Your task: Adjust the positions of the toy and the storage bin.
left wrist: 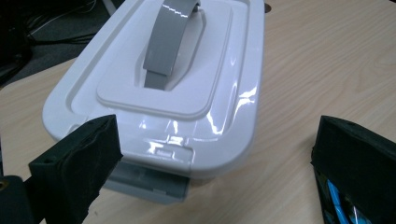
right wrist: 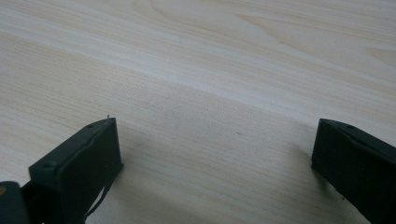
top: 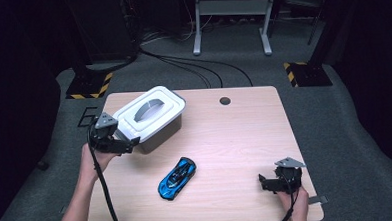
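Right now the left gripper holds its fingers wide, just short of the white box and its front latch. If they close too low they could nudge the box instead of catching the latch. The box's long axis runs straight away from the fingers. The right gripper hovers spread, empty, over the tabletop.
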The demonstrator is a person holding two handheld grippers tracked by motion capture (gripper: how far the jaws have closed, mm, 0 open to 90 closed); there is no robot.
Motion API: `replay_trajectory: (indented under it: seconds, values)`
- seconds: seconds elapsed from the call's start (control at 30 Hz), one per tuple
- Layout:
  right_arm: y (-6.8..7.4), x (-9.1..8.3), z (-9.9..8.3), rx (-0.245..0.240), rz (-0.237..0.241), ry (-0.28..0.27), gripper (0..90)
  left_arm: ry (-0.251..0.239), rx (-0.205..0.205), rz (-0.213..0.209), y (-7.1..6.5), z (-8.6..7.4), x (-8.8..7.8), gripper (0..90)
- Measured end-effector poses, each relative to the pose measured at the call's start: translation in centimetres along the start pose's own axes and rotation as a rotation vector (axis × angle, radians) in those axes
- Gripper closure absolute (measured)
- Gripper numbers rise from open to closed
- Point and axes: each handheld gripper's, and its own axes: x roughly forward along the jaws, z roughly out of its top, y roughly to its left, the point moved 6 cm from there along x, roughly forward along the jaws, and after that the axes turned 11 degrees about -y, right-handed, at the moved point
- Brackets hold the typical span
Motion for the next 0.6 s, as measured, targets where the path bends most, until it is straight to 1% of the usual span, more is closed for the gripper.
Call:
replay_trajectory:
  seconds: [0.03, 0.07, 0.1, 0.13, 0.17, 0.27, 0.3, 0.33, 0.4, 0.47, 0.5, 0.53, 0.57, 0.6]
  values:
    - [0.0, 0.0, 0.0, 0.000, 0.001, 0.000, 0.6, 0.000, 0.000, 0.000, 0.0, 0.0, 0.0, 2.5]
    - [0.0, 0.0, 0.0, 0.000, 0.001, 0.000, 0.6, 0.015, 0.002, -0.004, 0.2, 0.4, 0.6, 2.8]
    - [0.0, 0.0, 0.0, 0.000, 0.001, 0.000, 0.7, 0.011, 0.006, -0.004, 0.3, 0.6, 1.0, 3.2]
    - [0.0, 0.0, 0.0, 0.000, 0.001, 0.000, 0.7, 0.023, 0.007, -0.007, 0.4, 0.7, 1.3, 3.5]
    - [0.0, 0.0, 0.0, 0.000, 0.001, 0.000, 0.7, 0.022, 0.012, -0.003, 0.6, 0.9, 1.7, 4.0]
    - [0.0, 0.0, 0.0, 0.000, 0.001, 0.000, 0.7, 0.035, 0.006, -0.007, 1.1, 1.3, 2.7, 6.7]
    - [0.0, 0.0, 0.0, 0.000, 0.002, 0.000, 0.7, 0.034, -0.001, -0.010, 1.2, 1.4, 3.0, 8.2]
    - [0.0, 0.0, 0.0, 0.000, 0.002, 0.000, 0.7, 0.034, -0.001, -0.010, 1.2, 1.4, 3.0, 10.4]
    - [0.0, 0.0, 0.0, 0.000, 0.002, 0.000, 0.8, 0.042, -0.005, -0.010, 1.7, 1.7, 3.9, 14.0]
    - [0.0, 0.0, 0.0, 0.000, 0.002, 0.000, 0.8, 0.047, -0.005, -0.014, 1.9, 1.8, 4.3, 14.7]
    - [0.0, 0.0, 0.0, 0.000, 0.002, 0.000, 0.8, 0.047, -0.015, -0.006, 2.2, 1.9, 4.7, 15.9]
    - [0.0, 0.0, 0.0, 0.000, 0.002, 0.000, 0.8, 0.044, -0.015, -0.002, 2.3, 2.0, 5.0, 17.6]
    - [0.0, 0.0, 0.0, -0.001, 0.002, 0.000, 0.8, 0.058, -0.009, 0.004, 2.5, 2.0, 5.2, 20.0]
    - [0.0, 0.0, 0.0, 0.000, 0.002, -0.001, 0.8, 0.062, -0.018, 0.008, 2.7, 2.0, 5.4, 21.9]
